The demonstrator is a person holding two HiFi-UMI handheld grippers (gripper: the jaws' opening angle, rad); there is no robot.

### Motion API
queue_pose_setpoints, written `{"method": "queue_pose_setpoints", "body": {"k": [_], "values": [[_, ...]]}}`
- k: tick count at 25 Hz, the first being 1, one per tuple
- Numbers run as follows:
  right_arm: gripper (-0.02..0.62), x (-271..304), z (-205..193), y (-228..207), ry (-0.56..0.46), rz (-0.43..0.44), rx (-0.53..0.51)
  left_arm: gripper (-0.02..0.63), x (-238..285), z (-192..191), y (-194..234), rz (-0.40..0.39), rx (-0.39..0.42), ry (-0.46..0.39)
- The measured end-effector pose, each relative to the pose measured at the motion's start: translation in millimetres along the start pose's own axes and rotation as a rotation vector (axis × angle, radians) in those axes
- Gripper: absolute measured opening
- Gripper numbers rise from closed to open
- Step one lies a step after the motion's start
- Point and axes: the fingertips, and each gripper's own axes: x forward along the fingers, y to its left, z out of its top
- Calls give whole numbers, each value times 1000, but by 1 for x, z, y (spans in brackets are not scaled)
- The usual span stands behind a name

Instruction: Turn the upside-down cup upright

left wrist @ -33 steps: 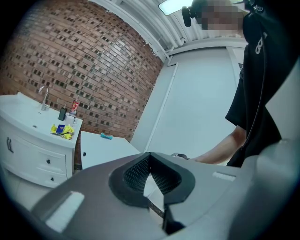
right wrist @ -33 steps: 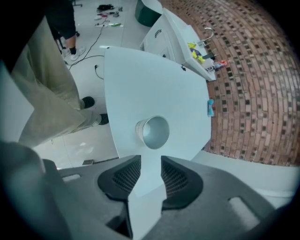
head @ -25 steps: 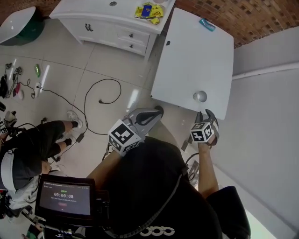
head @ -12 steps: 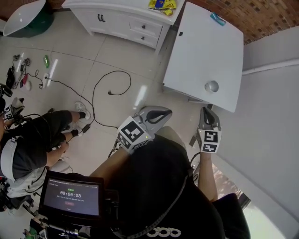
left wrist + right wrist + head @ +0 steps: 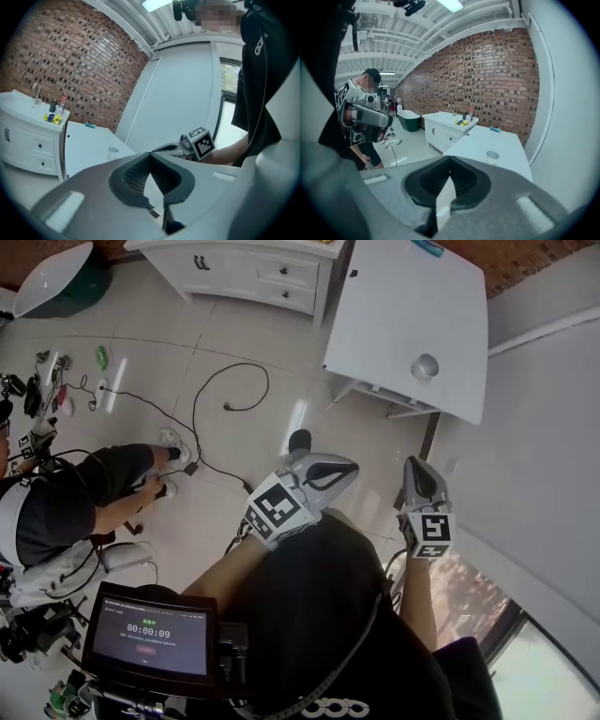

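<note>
A small pale cup (image 5: 425,366) stands on the white table (image 5: 394,306), near its front right corner. It also shows in the left gripper view as the cup (image 5: 112,153) and in the right gripper view as the cup (image 5: 491,156); from this distance I cannot tell which way up it is. My left gripper (image 5: 354,468) and right gripper (image 5: 418,463) hang over the tiled floor, well short of the table. Both are shut with nothing between the jaws, which meet at the tips of the left gripper (image 5: 150,154) and the right gripper (image 5: 450,158).
A white drawer cabinet (image 5: 253,268) stands left of the table. A black cable (image 5: 225,395) loops over the floor. A person (image 5: 66,512) sits at the left among small tools. A grey wall (image 5: 544,427) runs along the right. A timer tablet (image 5: 145,634) is at my waist.
The right gripper's jaws, apart a second ago, are now together. The table and cup have slid up and away in the head view, so both grippers are farther from them.
</note>
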Motion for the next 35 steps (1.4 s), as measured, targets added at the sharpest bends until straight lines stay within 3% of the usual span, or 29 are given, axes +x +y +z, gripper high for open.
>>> {"method": "queue_pose_setpoints", "body": {"k": [9, 17, 25, 35], "values": [[-8, -55, -46, 12, -1, -14, 81, 14, 6, -31, -59, -56, 47, -1], [-8, -107, -56, 33, -163, 44, 202, 14, 4, -57, -103, -63, 124, 3], [-8, -158, -73, 60, -258, 53, 149, 14, 0, -75, -141, -68, 226, 7], [-8, -165, -37, 88, -288, 112, 52, 15, -3, -55, -140, -71, 226, 17]]}}
